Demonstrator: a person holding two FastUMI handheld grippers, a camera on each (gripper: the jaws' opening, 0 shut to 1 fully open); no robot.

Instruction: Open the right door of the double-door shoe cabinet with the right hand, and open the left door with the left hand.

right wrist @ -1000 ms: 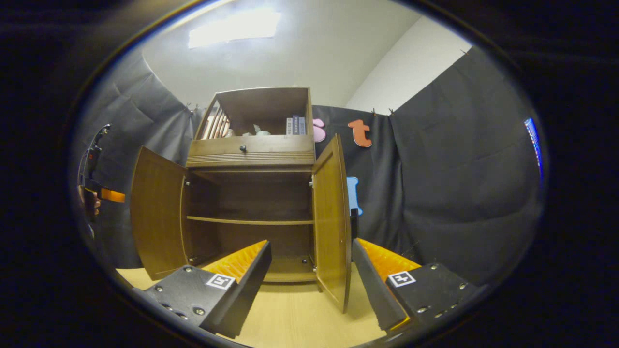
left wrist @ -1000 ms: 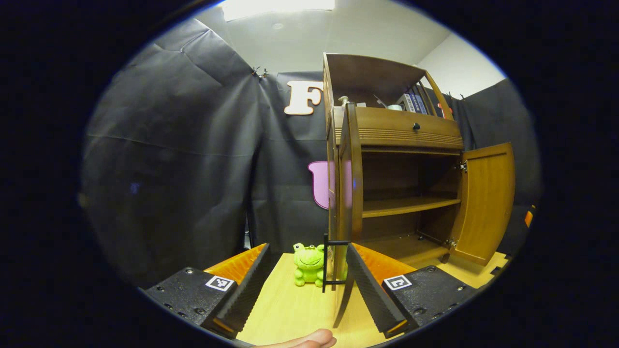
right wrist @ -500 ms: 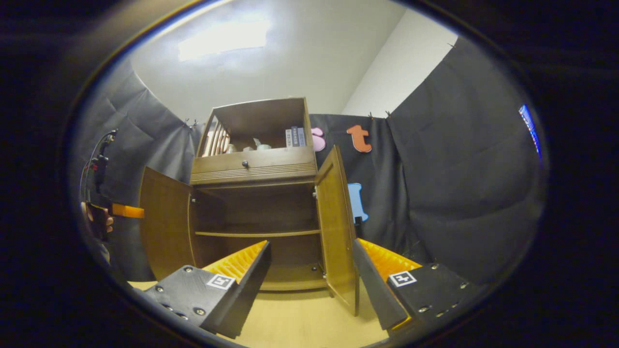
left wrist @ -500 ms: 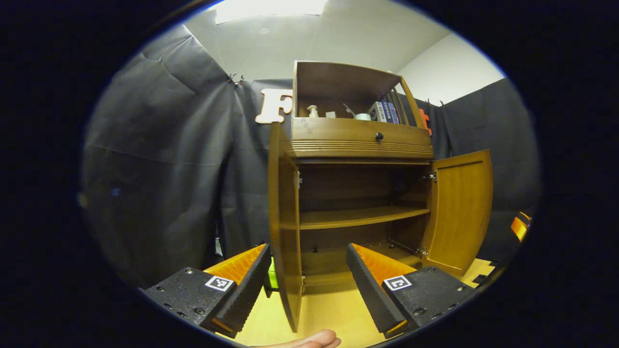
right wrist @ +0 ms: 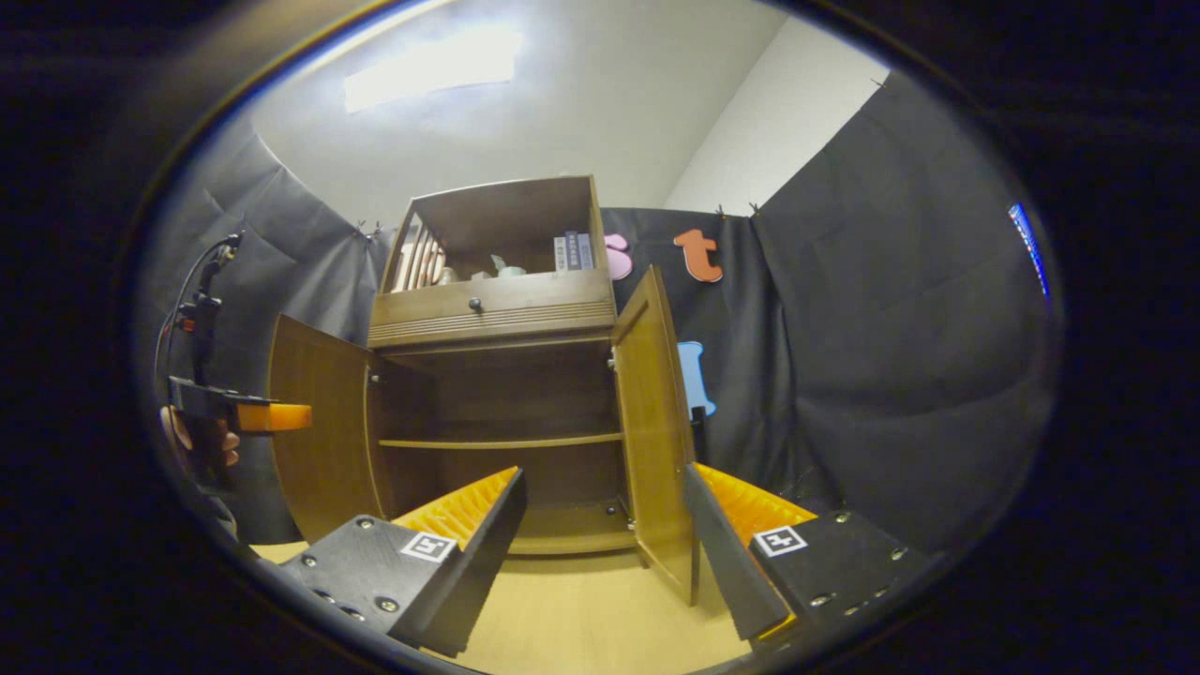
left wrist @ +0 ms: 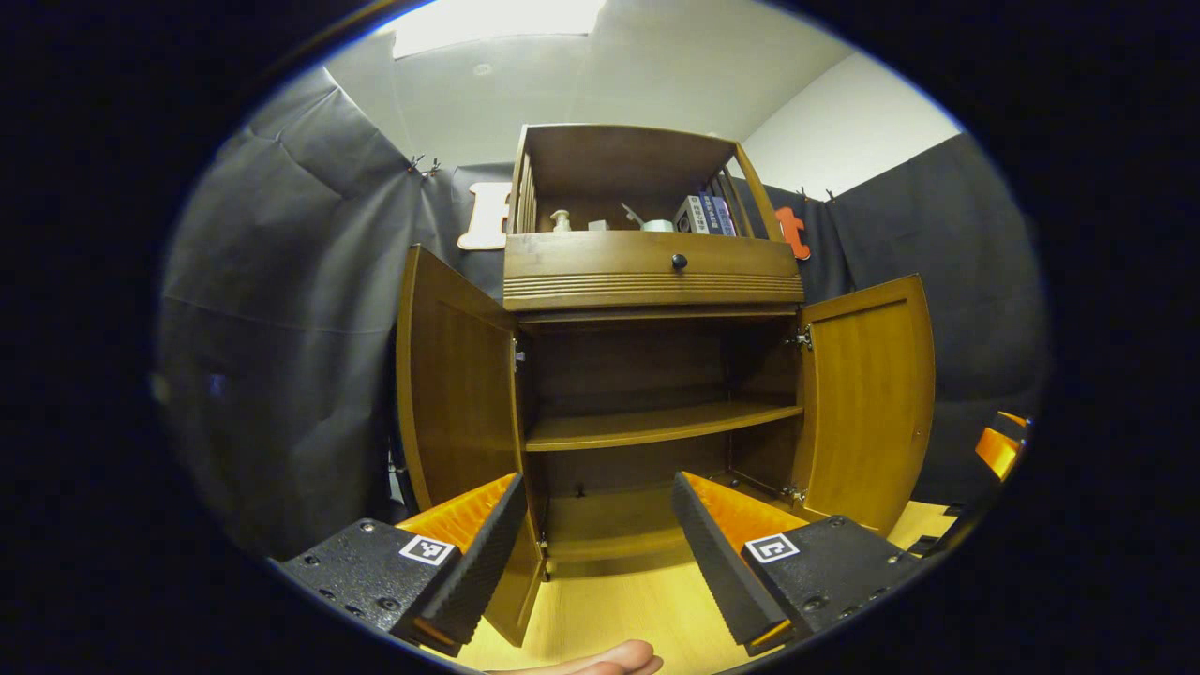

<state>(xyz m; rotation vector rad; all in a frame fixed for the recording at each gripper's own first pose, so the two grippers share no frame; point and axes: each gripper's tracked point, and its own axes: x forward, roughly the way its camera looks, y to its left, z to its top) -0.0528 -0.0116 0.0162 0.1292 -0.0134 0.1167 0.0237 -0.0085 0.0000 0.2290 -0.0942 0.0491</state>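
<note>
Tongs [left wrist: 595, 553] parted, facing upright shoe cabinet [left wrist: 656, 281], both doors outward.

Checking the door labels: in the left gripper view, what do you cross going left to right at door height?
Left door → cabinet interior with its shelf → right door → the other hand-held gripper, at the edge.
</note>
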